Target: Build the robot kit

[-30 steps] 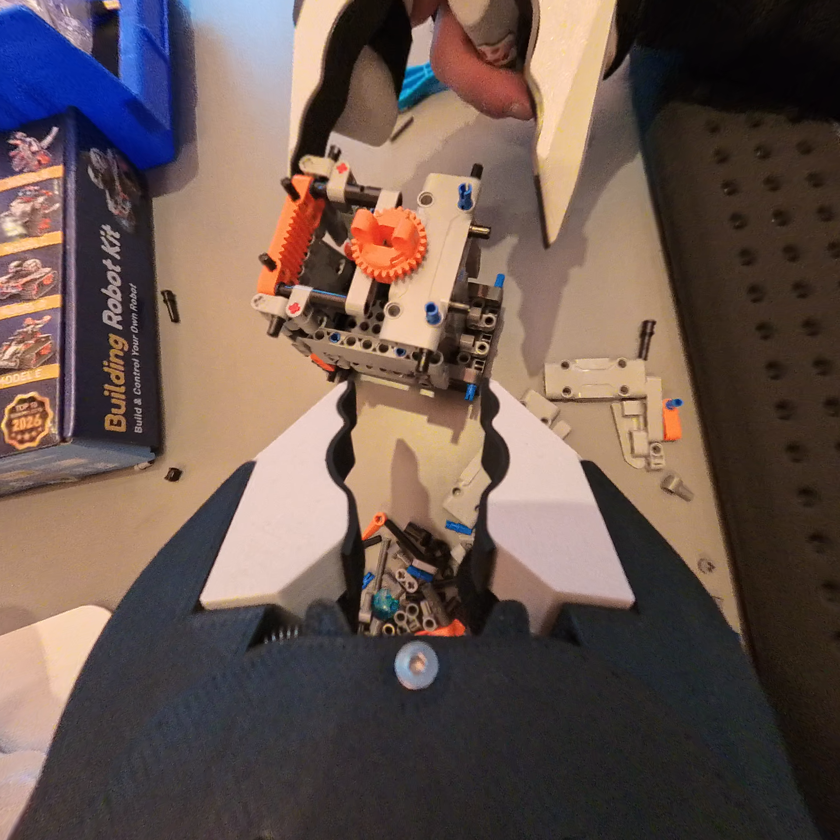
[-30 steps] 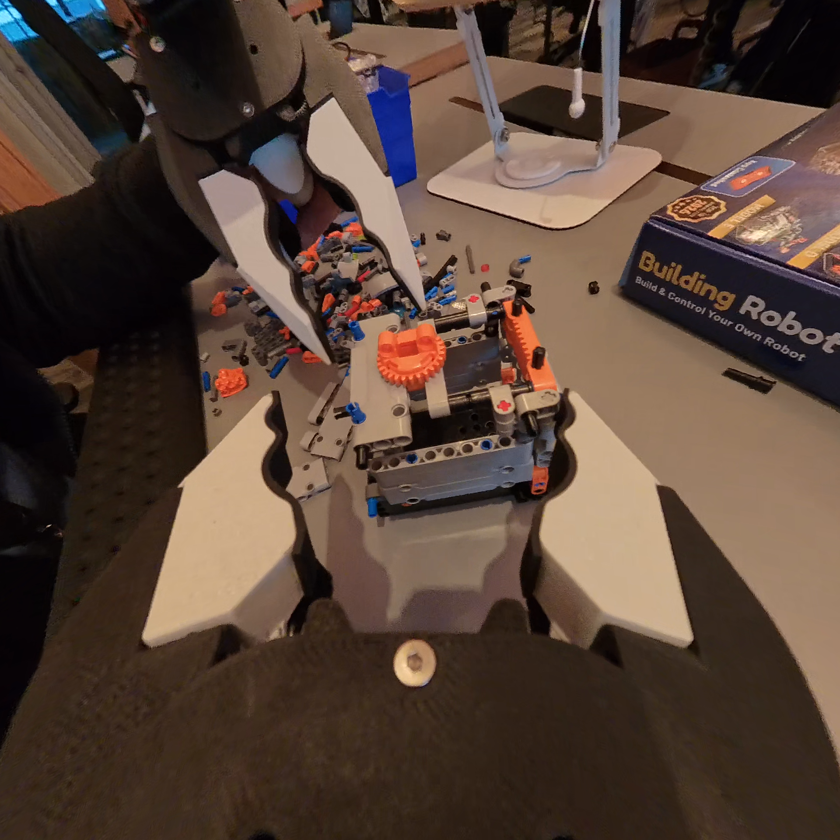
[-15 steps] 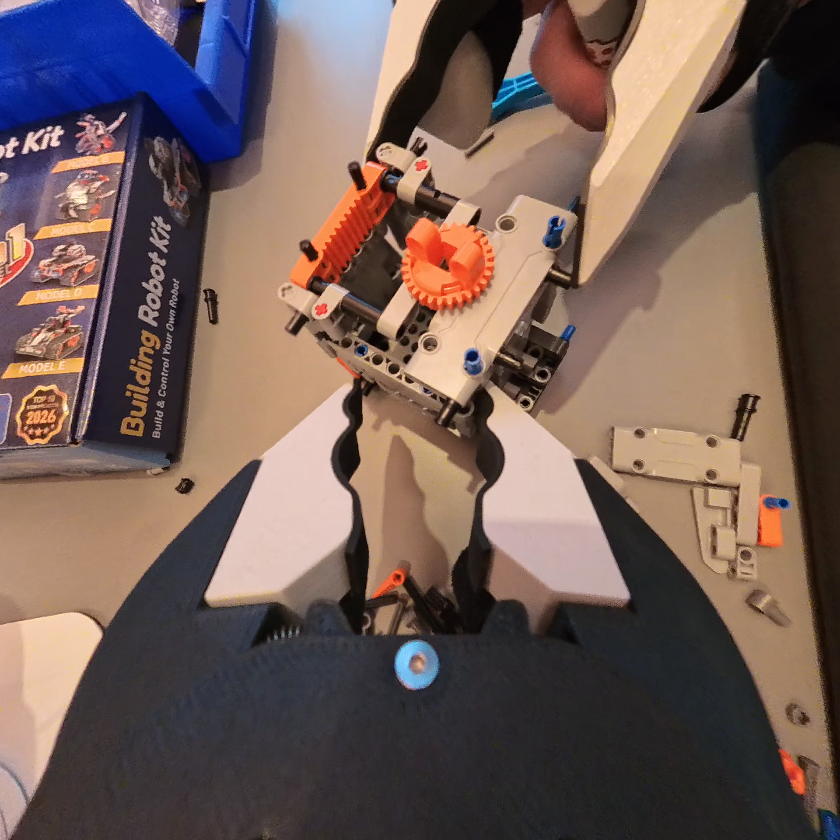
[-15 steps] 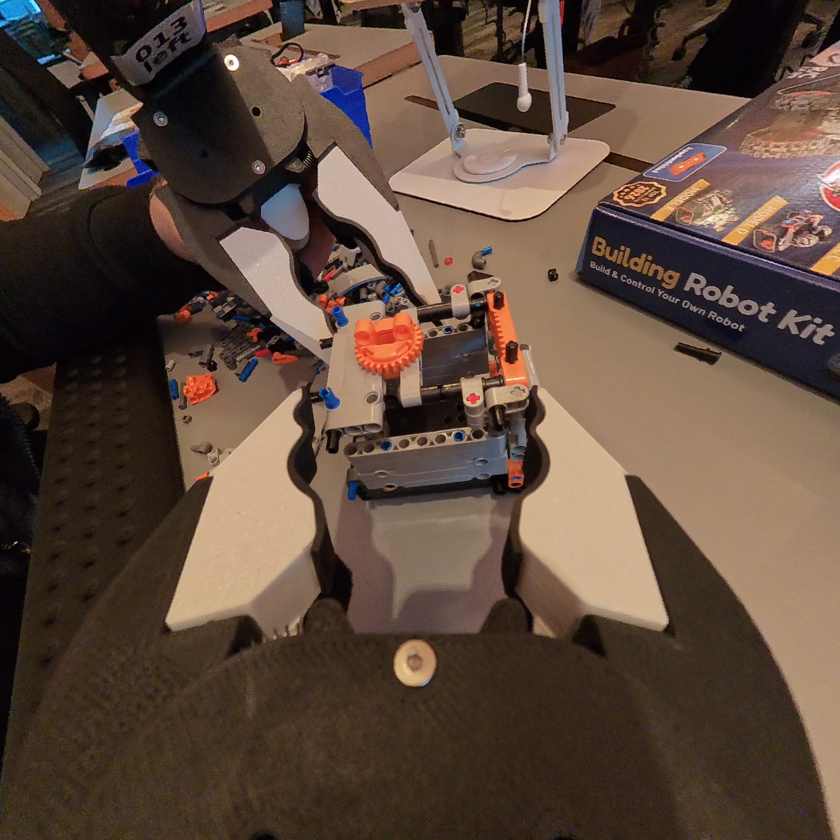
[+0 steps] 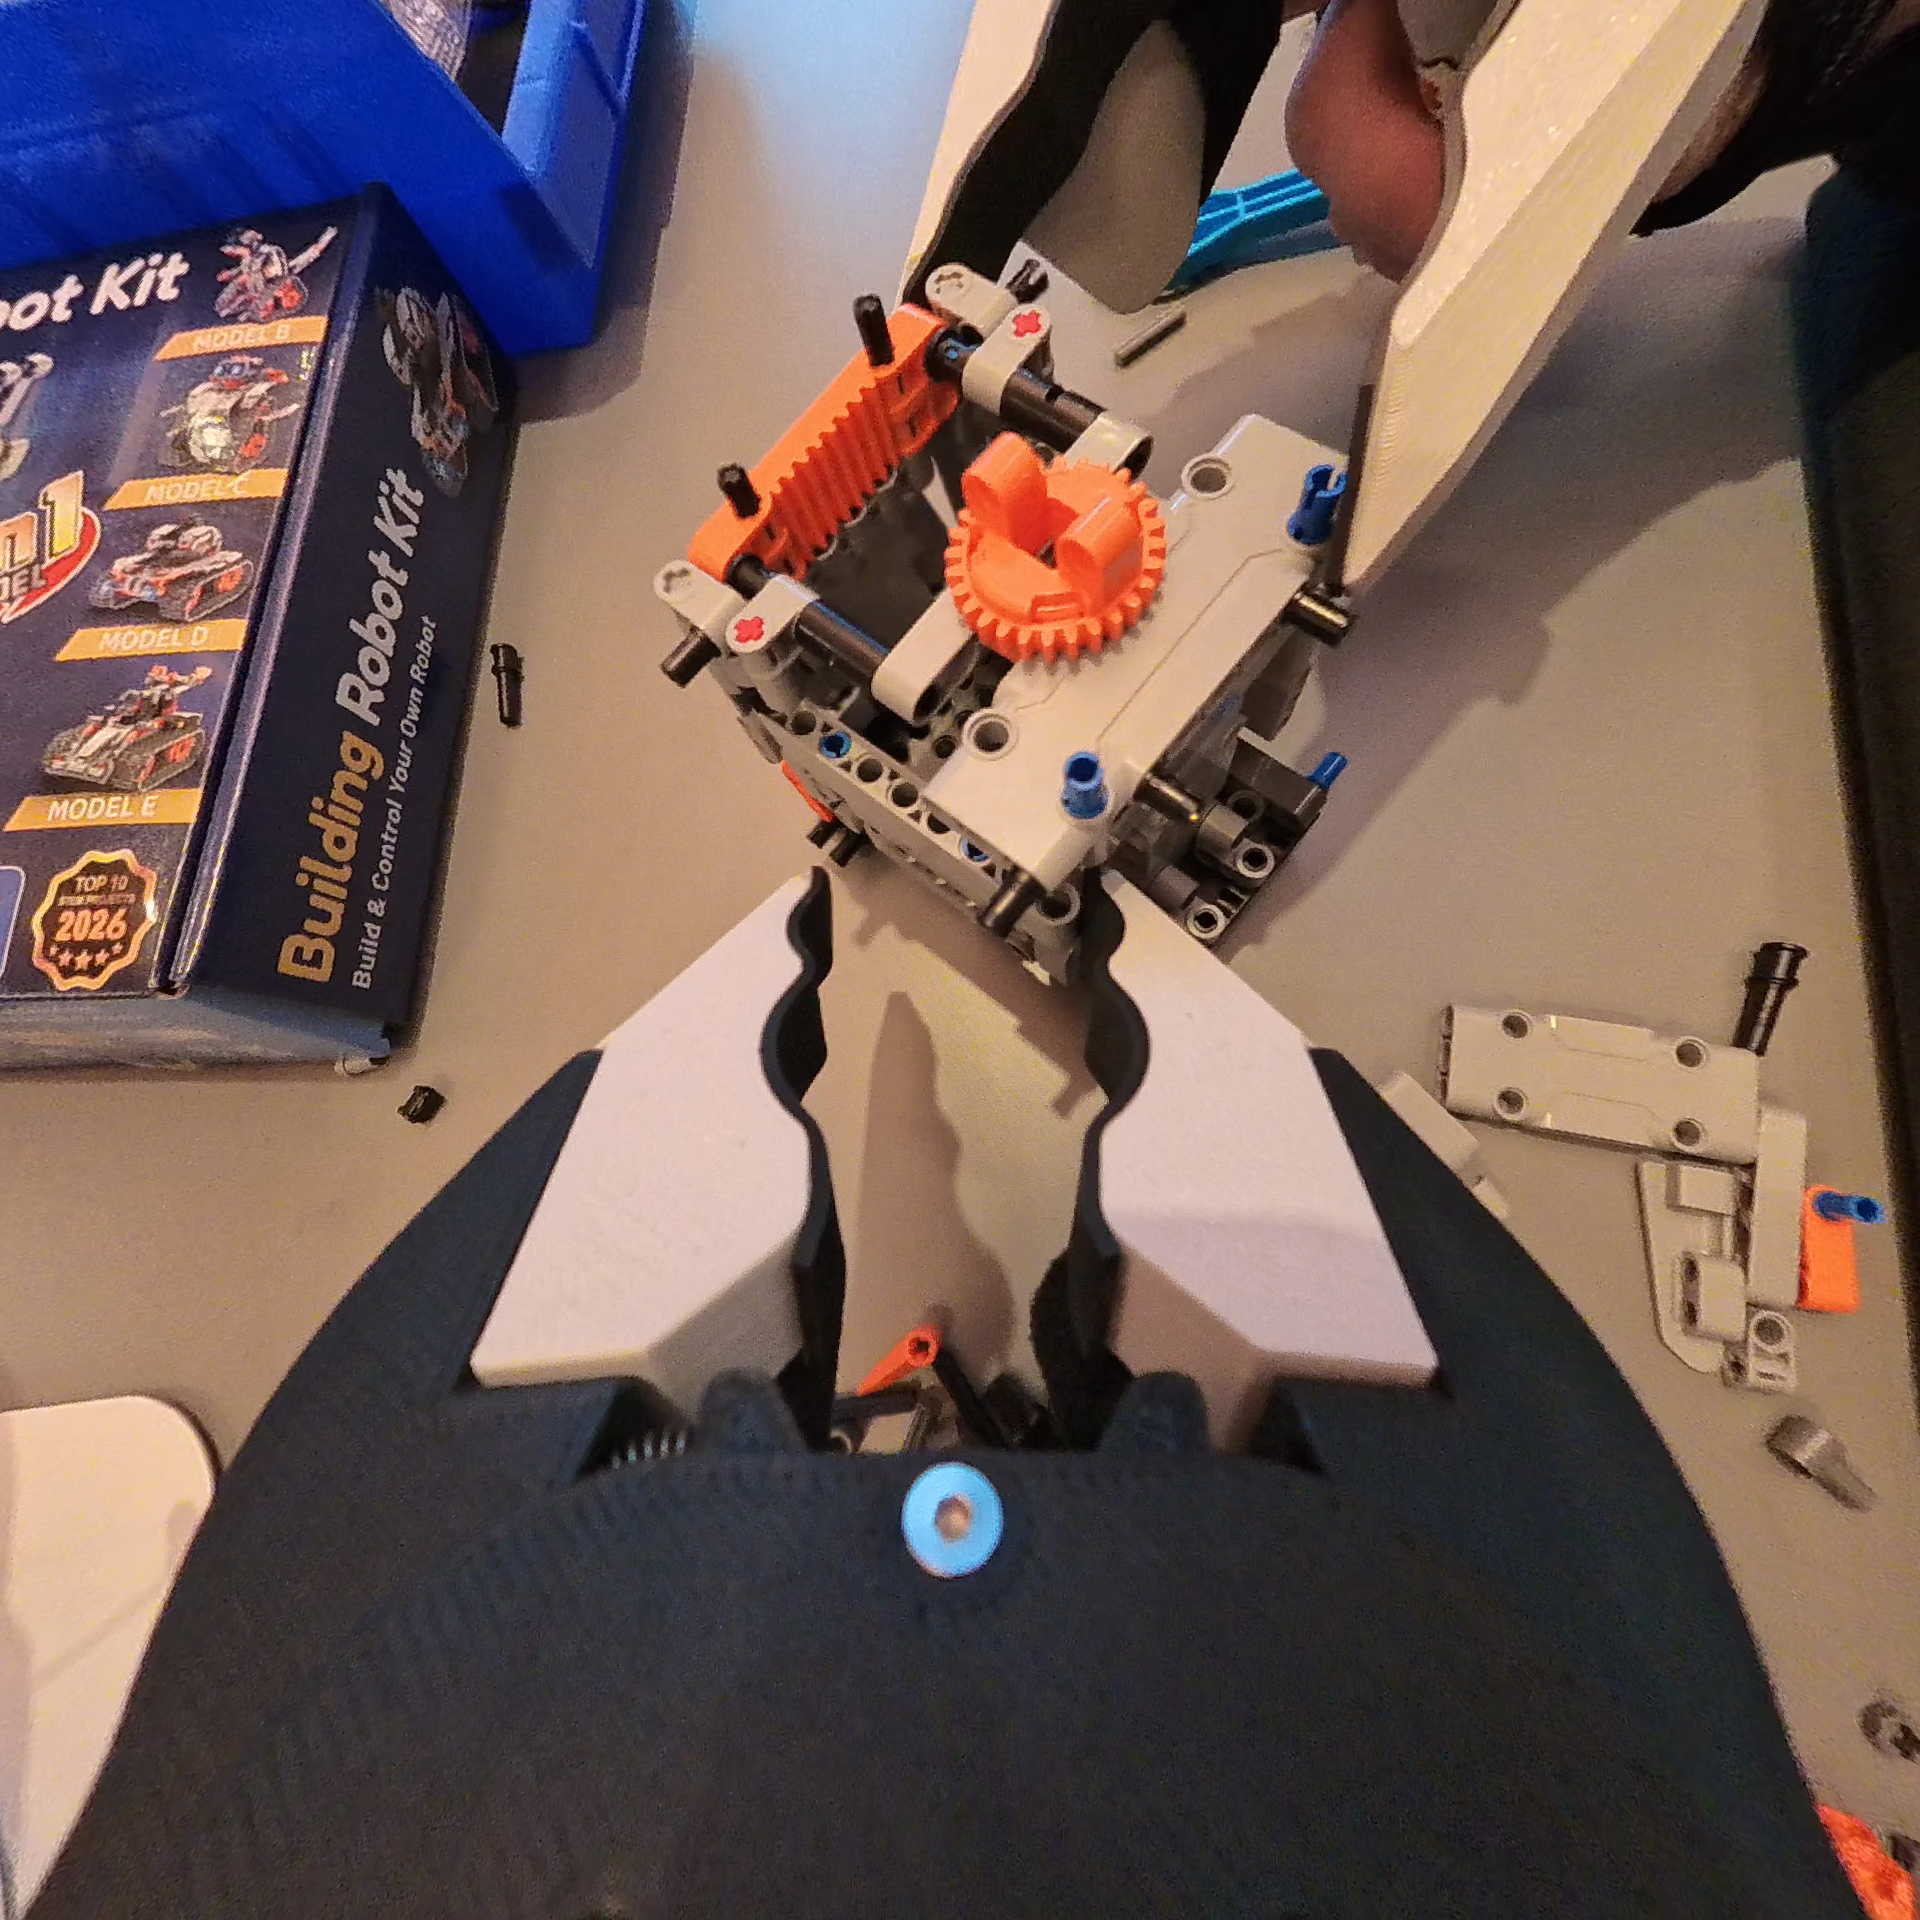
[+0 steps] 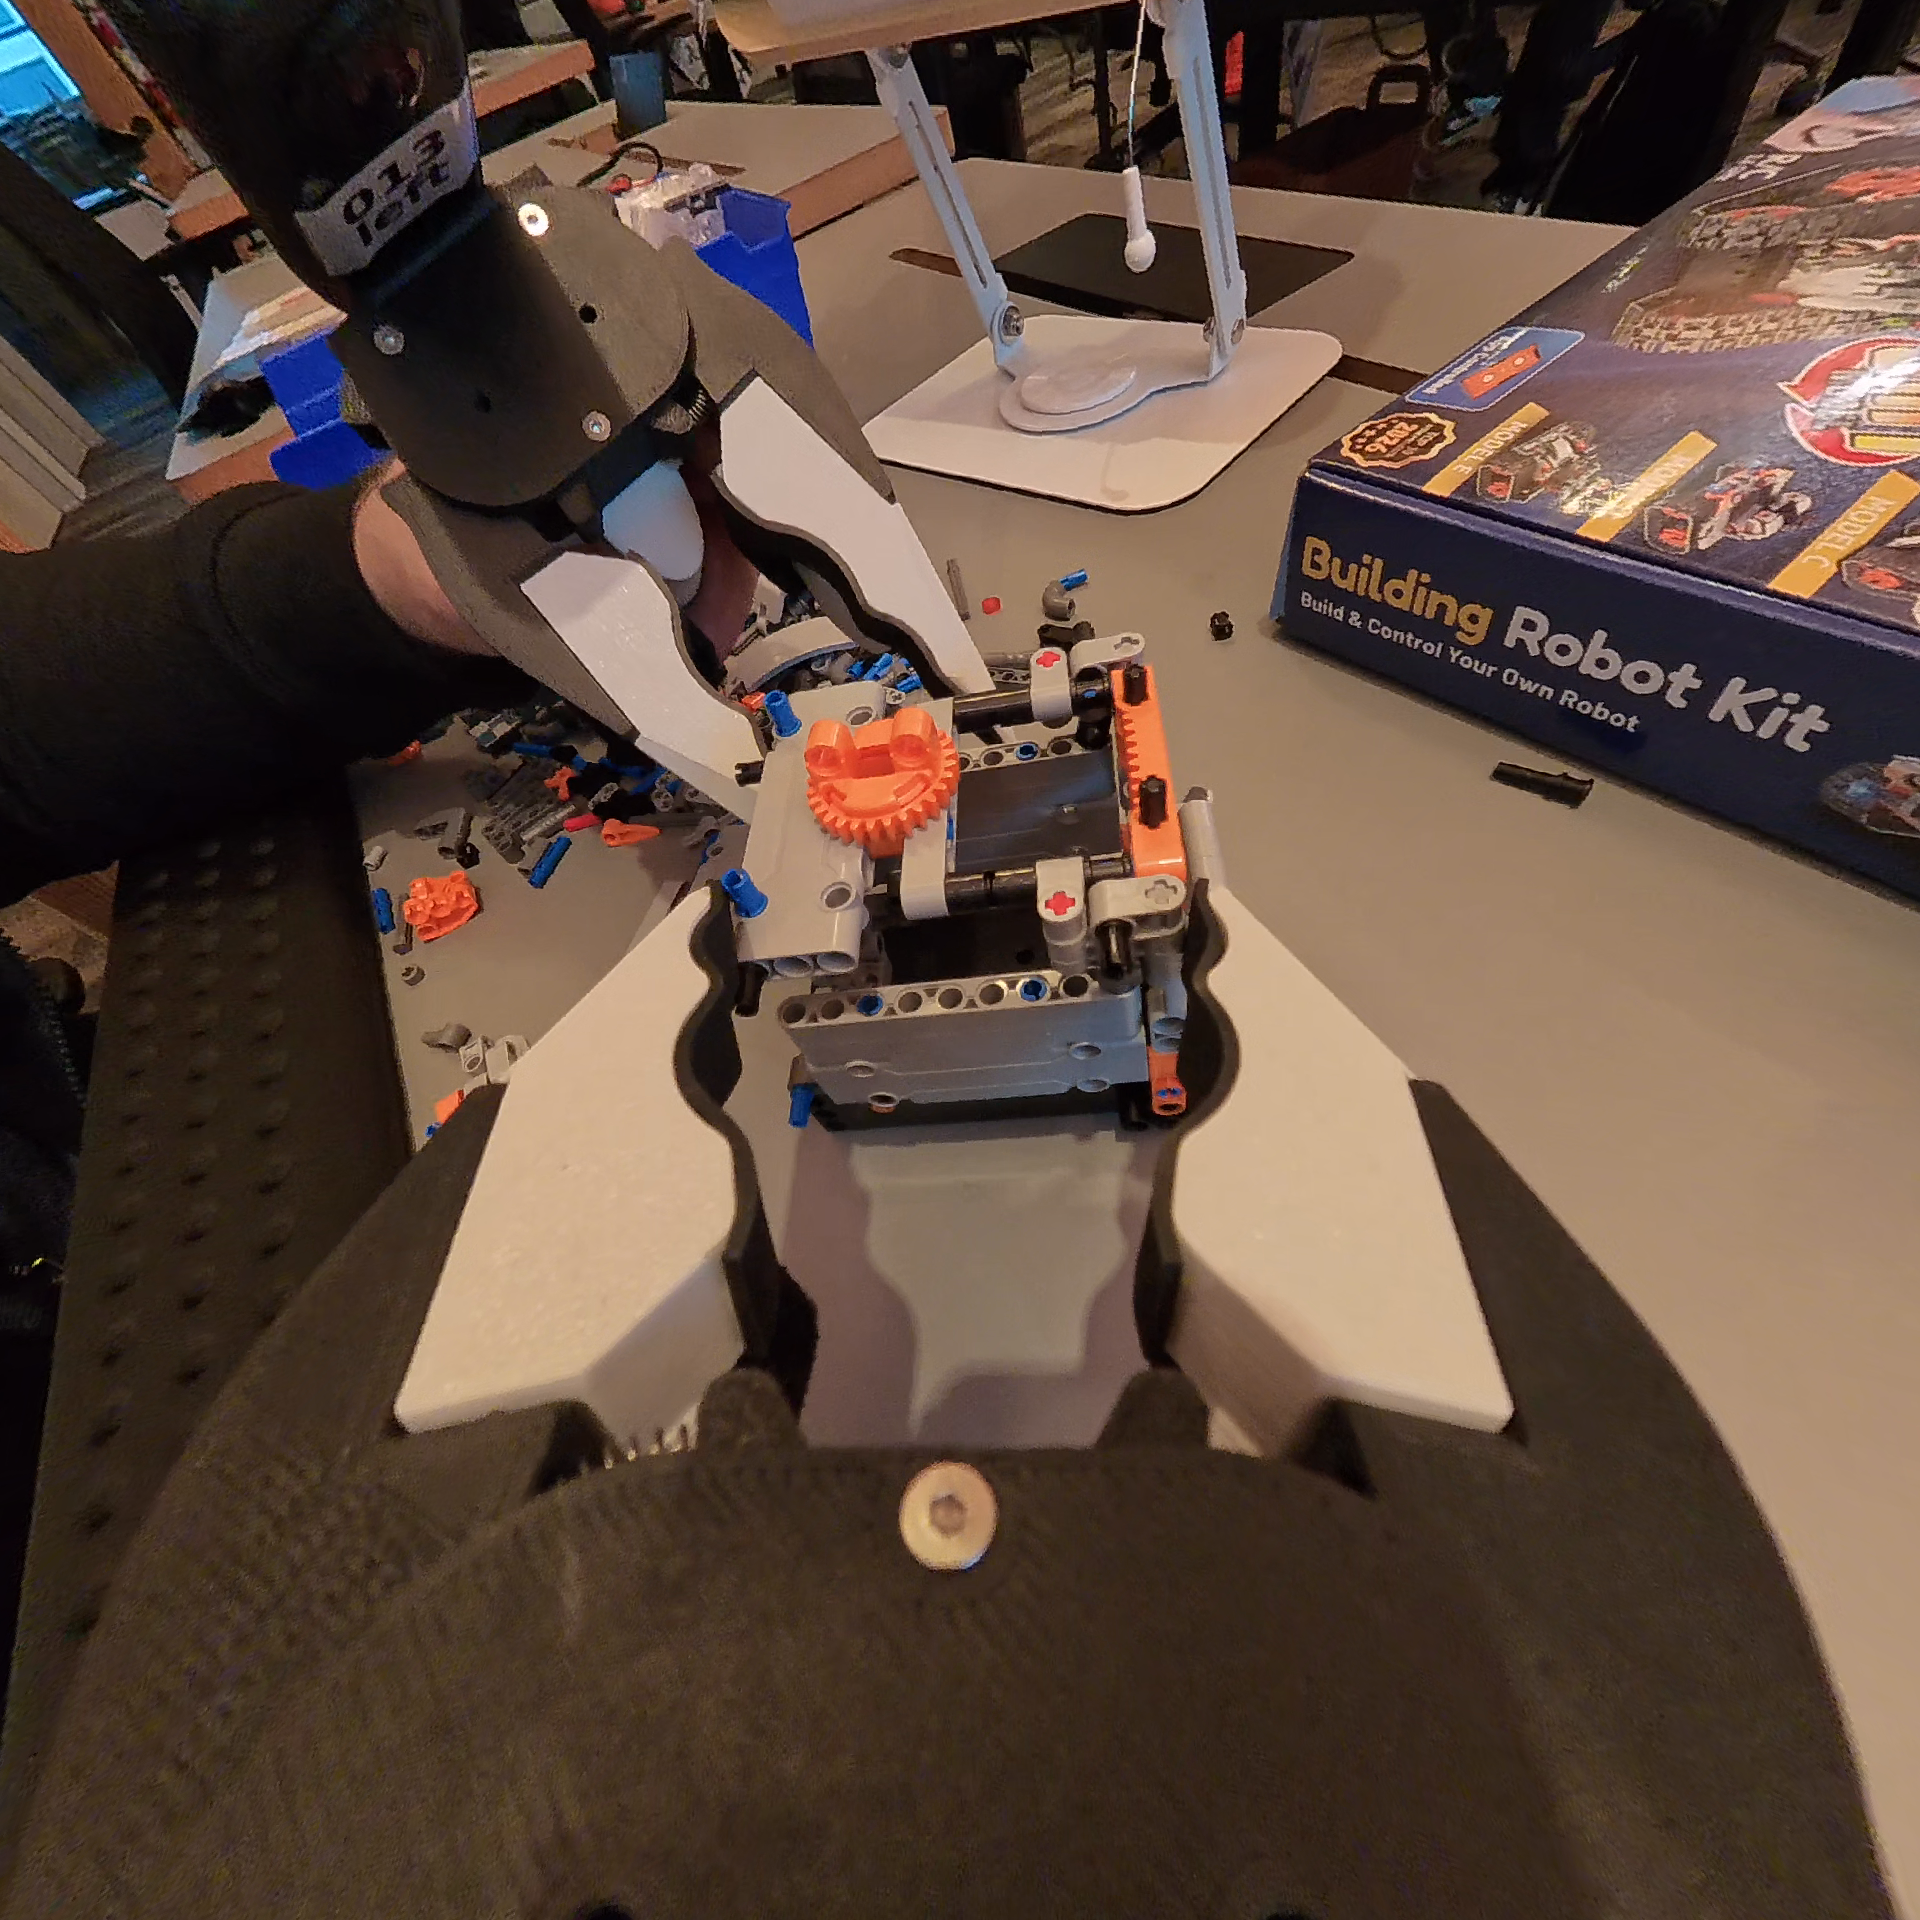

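Centrally, a boxy grey plastic brick assembly [image 6: 966, 904] with an orange gear [image 6: 881, 779] on top is sitting on the grey table [image 6: 1455, 1039]. The right gripper [image 6: 961, 966] is clamping its two sides. The left gripper [image 5: 961, 914] is standing open, fingertips touching the assembly's far edge. Loose small parts [image 6: 551, 810] are lying beside it, and a dark blue kit box [image 6: 1621, 582] is resting nearby.

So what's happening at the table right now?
A person holds a gripper in each hand around a grey and orange brick assembly on the grey table. The right gripper is shut on its near end; the left gripper is open at its opposite side. Loose pieces and a kit box lie nearby.
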{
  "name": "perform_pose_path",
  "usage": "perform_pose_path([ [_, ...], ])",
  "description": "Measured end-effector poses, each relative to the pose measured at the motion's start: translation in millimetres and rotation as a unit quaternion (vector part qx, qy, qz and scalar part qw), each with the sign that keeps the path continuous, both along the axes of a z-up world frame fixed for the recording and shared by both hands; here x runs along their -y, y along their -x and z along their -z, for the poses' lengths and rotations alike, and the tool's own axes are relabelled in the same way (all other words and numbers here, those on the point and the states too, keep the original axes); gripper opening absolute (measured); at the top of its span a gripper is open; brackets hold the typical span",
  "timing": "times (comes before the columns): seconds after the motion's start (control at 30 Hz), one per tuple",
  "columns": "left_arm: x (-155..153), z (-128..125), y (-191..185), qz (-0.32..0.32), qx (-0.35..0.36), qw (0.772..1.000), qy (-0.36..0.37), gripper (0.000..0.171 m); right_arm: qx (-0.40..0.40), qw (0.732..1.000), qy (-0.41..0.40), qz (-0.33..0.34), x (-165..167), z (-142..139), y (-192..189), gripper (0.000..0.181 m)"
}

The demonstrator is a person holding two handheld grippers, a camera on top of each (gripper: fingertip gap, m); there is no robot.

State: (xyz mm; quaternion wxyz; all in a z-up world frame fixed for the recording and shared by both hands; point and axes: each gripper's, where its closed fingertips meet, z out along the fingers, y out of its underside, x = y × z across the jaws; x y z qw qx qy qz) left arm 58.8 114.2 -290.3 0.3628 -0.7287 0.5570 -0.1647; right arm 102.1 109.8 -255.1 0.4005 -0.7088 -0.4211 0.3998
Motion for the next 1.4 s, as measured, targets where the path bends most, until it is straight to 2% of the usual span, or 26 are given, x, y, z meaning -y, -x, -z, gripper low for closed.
perform_pose_path([
  [0.5,-7,0,8,-0.013,0.007,1.000,0.002,0.044,-0.031,1.000,0.000,0.007,-4,-8,-8,0.084],
  [0.83,-1,2,14,0.008,0.005,1.000,0.020,0.047,-0.018,1.000,0.003,0.002,-3,-4,-7,0.082],
  [1.2,0,5,4,0.008,0.006,1.000,0.015,0.044,-0.024,1.000,0.010,0.001,-2,-5,-7,0.074],
  [1.4,-6,11,-4,-0.010,0.004,1.000,0.005,0.045,-0.051,0.998,0.023,0.020,-9,-11,-13,0.077],
])
